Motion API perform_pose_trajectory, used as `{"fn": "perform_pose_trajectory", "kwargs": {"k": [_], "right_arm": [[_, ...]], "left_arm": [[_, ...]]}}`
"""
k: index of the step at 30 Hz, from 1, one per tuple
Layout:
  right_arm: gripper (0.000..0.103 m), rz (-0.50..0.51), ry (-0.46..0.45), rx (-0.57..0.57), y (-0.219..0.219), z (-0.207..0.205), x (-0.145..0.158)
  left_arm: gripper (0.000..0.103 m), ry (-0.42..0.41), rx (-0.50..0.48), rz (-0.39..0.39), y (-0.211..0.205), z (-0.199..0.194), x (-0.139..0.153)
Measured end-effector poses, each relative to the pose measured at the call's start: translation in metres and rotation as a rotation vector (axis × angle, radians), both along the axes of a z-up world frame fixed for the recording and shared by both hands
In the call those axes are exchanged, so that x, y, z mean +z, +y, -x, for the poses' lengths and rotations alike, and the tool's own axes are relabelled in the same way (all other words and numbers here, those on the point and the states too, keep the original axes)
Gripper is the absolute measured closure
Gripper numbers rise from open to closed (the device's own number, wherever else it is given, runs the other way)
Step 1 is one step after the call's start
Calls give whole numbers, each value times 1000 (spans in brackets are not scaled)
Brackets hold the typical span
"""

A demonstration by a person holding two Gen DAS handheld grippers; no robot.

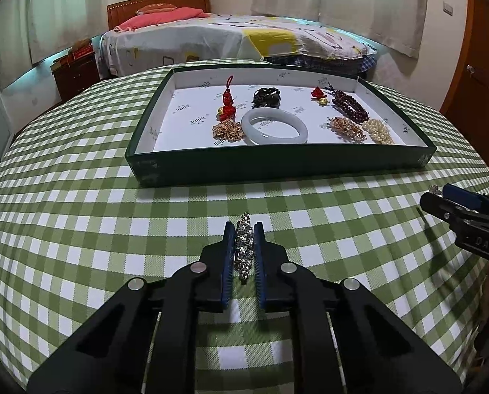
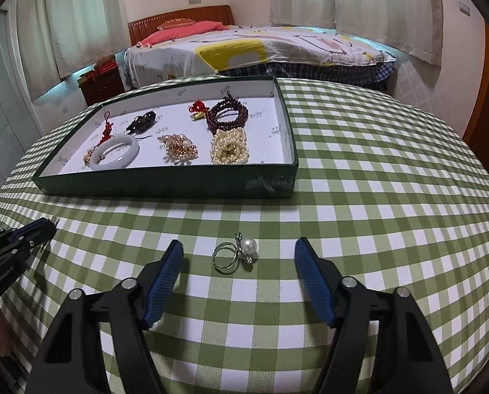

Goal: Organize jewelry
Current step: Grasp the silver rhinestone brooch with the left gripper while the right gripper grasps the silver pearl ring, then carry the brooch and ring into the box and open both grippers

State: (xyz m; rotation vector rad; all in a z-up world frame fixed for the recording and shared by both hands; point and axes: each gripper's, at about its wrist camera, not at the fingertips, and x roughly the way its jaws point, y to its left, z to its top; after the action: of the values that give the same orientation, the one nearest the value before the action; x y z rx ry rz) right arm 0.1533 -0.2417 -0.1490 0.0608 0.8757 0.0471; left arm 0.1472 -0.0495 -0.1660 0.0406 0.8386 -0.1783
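Observation:
A sparkling rhinestone piece lies on the green checked cloth, and my left gripper is shut on it, its blue pads pressing both sides. In the right wrist view a silver ring with a white pearl rests on the cloth. My right gripper stands open around the ring, its pads well clear of it. Further back sits a dark green tray with a white lining. The same tray holds a pale bangle, a pearl bracelet, dark red beads and gold pieces.
The right gripper shows at the right edge of the left wrist view. The left gripper shows at the left edge of the right wrist view. A bed and a wooden nightstand stand behind the table.

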Motion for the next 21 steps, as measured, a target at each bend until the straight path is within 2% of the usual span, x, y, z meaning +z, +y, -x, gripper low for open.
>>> {"fn": "perform_pose_trajectory", "kwargs": {"k": [5, 8, 10, 21], "right_arm": [[49, 20, 2, -4, 0, -3, 0], [61, 33, 1, -1, 1, -2, 0], [73, 38, -3, 7, 2, -1, 0], [74, 25, -31, 20, 6, 9, 2]], "left_arm": [[91, 0, 0, -1, 0, 0, 0], [91, 0, 0, 0, 0, 0, 0], [91, 0, 0, -1, 0, 0, 0], [91, 1, 2, 6, 1, 0, 1]]}}
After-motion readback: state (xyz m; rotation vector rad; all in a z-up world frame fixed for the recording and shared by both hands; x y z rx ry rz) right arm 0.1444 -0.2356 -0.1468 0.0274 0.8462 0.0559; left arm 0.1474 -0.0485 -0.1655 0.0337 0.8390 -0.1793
